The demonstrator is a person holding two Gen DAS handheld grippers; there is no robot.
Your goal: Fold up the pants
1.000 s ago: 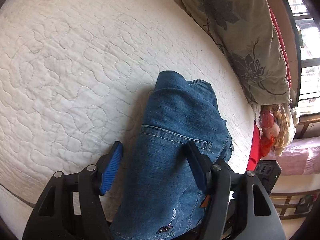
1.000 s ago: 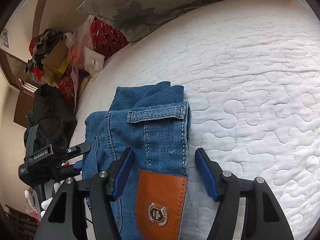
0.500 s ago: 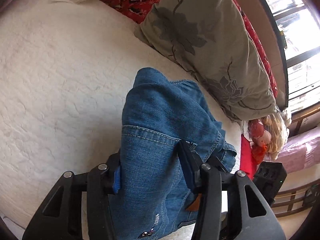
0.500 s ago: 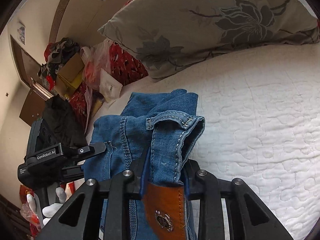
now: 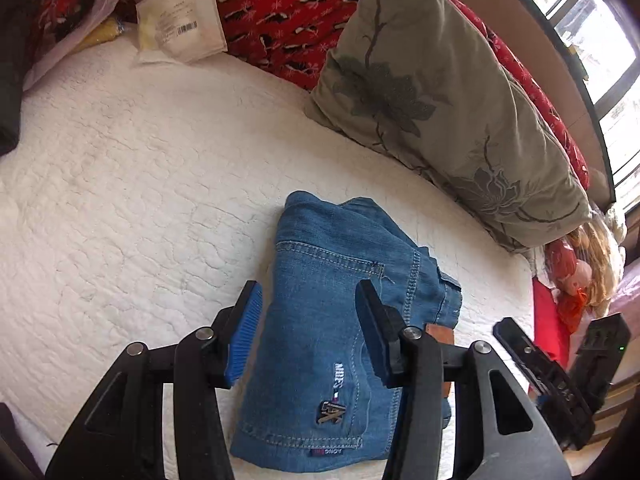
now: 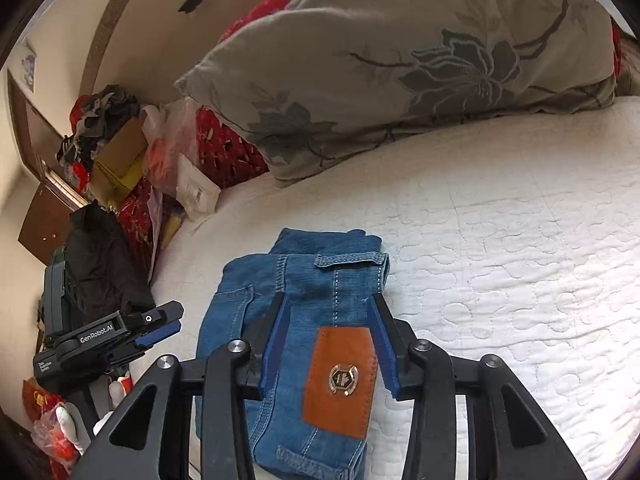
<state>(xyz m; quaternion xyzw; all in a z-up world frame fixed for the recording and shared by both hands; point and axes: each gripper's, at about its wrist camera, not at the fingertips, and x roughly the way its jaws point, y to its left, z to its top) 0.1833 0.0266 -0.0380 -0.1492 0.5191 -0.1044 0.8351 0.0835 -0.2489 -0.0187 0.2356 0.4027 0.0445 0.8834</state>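
The blue jeans (image 5: 328, 320) lie folded into a compact bundle on the white quilted bed (image 5: 120, 200). My left gripper (image 5: 308, 328) is open, its blue pads either side of the back-pocket end, just above the denim. In the right wrist view the jeans (image 6: 320, 288) show a brown leather waistband patch (image 6: 340, 380). My right gripper (image 6: 332, 340) is open, its pads straddling the waistband fold without pinching it. Each gripper shows at the edge of the other's view.
A grey floral pillow (image 5: 440, 112) lies at the bed's far side, with red patterned bedding (image 5: 288, 12) behind it. A white packet (image 5: 180, 28) and clutter (image 6: 120, 152) sit at the bed's head corner. A doll (image 5: 580, 272) lies beyond the bed's right edge.
Both grippers were shut on the jeans and holding them up half a second ago. Now both have opened and the folded bundle rests flat on the bed.
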